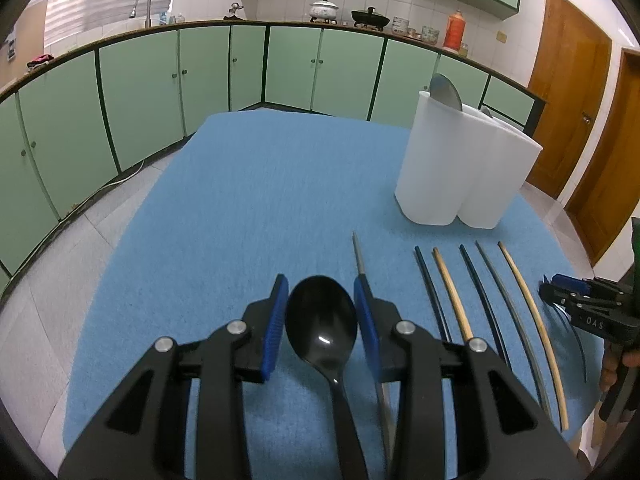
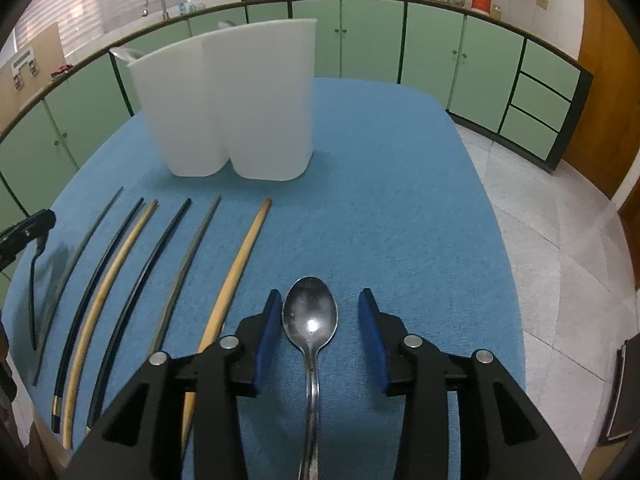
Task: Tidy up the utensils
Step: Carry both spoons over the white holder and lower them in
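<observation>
While both tongs (image 1: 321,320) (image 2: 318,332) straddled spoons (image 1: 321,322) (image 2: 310,316) unclamped, closing could nudge chopsticks (image 2: 236,276) beside the holder (image 2: 228,108).

A blue felt-covered tabletop (image 2: 400,184) carried everything. A white two-lobed utensil holder (image 2: 228,104) stood upright toward its far edge. Nearer the front edge six chopsticks lay side by side, apart from one another, pointing away from that edge: a grey one (image 2: 76,264), a dark one (image 2: 100,280), a tan one (image 2: 116,272), another dark one (image 2: 148,268), a second grey one (image 2: 188,264) and a second tan one (image 2: 240,264). A metal spoon (image 2: 310,320) lay bowl-up at the row's right end, a black spoon (image 1: 321,320) at its left.
</observation>
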`<state>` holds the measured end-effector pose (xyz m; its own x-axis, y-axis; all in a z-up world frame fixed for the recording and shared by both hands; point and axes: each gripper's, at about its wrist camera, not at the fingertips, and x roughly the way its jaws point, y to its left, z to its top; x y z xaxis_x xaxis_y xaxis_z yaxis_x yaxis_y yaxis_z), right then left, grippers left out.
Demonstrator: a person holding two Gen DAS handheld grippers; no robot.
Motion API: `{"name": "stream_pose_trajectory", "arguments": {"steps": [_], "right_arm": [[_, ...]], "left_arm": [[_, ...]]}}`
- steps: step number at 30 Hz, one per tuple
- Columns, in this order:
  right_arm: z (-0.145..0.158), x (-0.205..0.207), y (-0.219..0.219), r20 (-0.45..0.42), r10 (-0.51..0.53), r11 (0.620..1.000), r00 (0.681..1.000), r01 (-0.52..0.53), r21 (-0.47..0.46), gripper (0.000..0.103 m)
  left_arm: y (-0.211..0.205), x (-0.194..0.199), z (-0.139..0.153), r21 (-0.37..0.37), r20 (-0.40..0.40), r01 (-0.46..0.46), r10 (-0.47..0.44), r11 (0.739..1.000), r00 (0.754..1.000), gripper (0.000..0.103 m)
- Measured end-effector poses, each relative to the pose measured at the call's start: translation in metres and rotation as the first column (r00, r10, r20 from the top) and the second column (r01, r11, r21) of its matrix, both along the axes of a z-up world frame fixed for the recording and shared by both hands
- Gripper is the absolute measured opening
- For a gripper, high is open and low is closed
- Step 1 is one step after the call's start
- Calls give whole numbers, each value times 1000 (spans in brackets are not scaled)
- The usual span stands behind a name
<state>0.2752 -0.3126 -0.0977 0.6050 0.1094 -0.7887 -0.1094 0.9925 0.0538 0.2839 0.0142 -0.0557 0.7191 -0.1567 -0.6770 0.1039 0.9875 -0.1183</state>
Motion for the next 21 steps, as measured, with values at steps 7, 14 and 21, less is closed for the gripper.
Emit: {"name": "stream_pose_trajectory", "arguments": {"steps": [7,14,21], "right_arm": [[-2,4,-1,-8,27,999,1000,-27,19,41],[0,5,-1,-4,44,999,999,-44,20,28],[24,-18,2,138,47,998,989,-52,35,28]], "left_arm": [[-1,0,0,3,2,1,-1,1000,1000,33],[0,1,0,5,3,4,-4,1000,1000,33],[3,-2,8,5,21,3,-3,1000,1000,33]]}}
